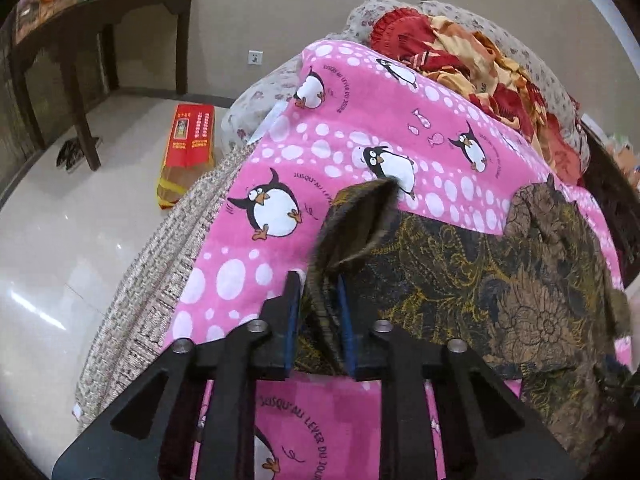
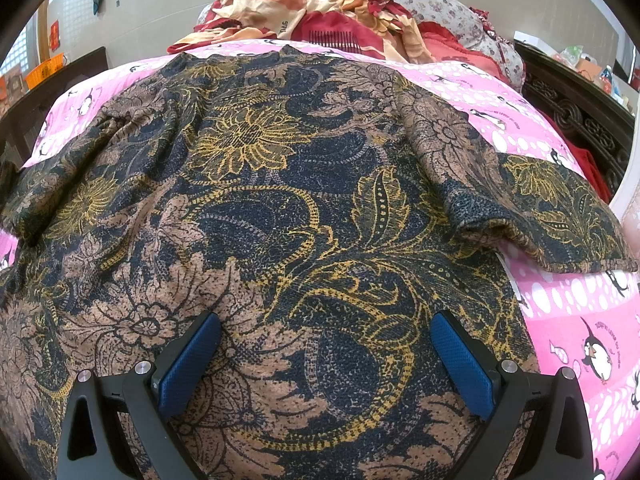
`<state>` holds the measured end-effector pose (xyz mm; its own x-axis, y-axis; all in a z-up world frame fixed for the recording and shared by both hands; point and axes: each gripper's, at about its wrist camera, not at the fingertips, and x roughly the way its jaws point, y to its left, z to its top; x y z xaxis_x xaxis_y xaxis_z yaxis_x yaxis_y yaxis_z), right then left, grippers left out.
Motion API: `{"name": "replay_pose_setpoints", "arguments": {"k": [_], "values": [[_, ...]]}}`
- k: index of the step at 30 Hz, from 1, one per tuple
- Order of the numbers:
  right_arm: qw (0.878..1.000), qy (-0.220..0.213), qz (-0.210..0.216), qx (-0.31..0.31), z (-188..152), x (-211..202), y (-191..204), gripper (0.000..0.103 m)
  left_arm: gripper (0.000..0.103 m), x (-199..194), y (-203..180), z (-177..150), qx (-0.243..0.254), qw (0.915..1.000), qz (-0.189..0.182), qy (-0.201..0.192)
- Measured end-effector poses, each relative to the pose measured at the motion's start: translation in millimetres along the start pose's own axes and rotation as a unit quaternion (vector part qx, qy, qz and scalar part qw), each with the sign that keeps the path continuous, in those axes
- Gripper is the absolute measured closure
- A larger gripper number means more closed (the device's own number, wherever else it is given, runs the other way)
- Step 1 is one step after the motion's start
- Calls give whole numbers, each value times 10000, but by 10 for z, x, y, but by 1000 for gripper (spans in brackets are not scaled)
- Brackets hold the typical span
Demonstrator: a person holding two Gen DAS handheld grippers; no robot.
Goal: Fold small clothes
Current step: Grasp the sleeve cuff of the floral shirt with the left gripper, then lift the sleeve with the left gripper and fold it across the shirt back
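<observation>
Left gripper (image 1: 319, 292): matte black angular frame, triangular cutouts, round silver bolt heads, flat fingers faced with dark blue textured pads (image 1: 346, 320). Right gripper (image 2: 326, 354): same black frame, silver bolts, blue knurled pads (image 2: 188, 364), slot cutouts in outer arms.

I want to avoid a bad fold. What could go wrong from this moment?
1. The left gripper pinches only a bunched sleeve edge of the floral garment; it may slip out.
2. The right gripper is open above the cloth, so pulling could drag the garment across the pink penguin blanket.
</observation>
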<state>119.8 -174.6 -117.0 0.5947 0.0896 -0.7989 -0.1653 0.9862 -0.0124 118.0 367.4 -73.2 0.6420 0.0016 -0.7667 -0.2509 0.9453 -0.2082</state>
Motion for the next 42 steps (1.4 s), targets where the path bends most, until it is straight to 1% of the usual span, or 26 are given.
{"name": "replay_pose_setpoints", "arguments": {"k": [3,5,7,8,12,16,17,18,20,21,24,25,26,27,28,29,31,33,35,37,39,41,42], "values": [[10000,0,-2,-1,-1,3,0,0,81,-31,-13,-34,156,9998,83,-15],[10000,2,-1,-1,0,2,0,0,81,-46,-1,-23,151,9998,87,-52],[10000,2,-2,-1,-1,3,0,0,83,-78,14,-1,164,9996,203,-142],[10000,3,-2,-2,-2,4,0,0,93,-97,26,18,153,9994,254,-166],[10000,5,-1,-1,-1,0,0,0,100,-242,110,124,73,9987,408,-302],[10000,4,-2,-3,-2,3,0,0,102,-382,182,224,-34,9984,406,-394],[10000,3,-1,-2,-1,1,0,0,102,-427,170,262,-69,9986,303,-417],[10000,4,-3,-4,-2,3,1,0,102,-452,144,284,-61,9987,265,-427],[10000,5,-1,-2,-2,3,0,0,102,-477,54,310,84,9982,332,-502],[10000,4,-2,-3,-2,2,1,0,102,-445,4,300,201,9979,378,-479],[10000,-2,6,4,-1,-4,-2,0,100,-379,47,213,109,9988,289,-371],[10000,-3,-1,-3,-2,2,0,0,99,-374,64,173,93,9988,313,-370],[10000,-3,-1,-3,-2,2,-1,0,89,-375,77,143,93,9987,333,-368],[10000,-3,-2,-4,-1,2,0,0,67,-353,97,93,105,9990,302,-321],[10000,-2,-4,-6,-2,3,-1,0,55,-339,107,64,122,9991,294,-295],[10000,0,-4,-6,-1,1,0,0,45,-330,114,34,153,9986,376,-328],[10000,-1,5,2,-3,0,-3,0,45,-326,139,-12,135,9981,466,-380],[10000,1,-3,-4,-1,3,0,0,45,-311,188,-61,-71,9983,426,-391],[10000,5,-1,-2,-3,4,-3,0,45,-252,215,-108,-229,9990,274,-283],[10000,8,0,-3,-4,5,-4,0,45,-176,227,-141,-354,9990,222,-140],[10000,8,1,-2,-4,4,-3,0,45,-142,258,-159,-641,9979,-64,-84],[10000,8,0,-2,-3,5,-2,0,46,-136,298,-167,-955,9949,-324,-97],[10000,8,-1,-3,-3,4,-1,0,48,-135,319,-165,-1089,9932,-390,-145]]}}
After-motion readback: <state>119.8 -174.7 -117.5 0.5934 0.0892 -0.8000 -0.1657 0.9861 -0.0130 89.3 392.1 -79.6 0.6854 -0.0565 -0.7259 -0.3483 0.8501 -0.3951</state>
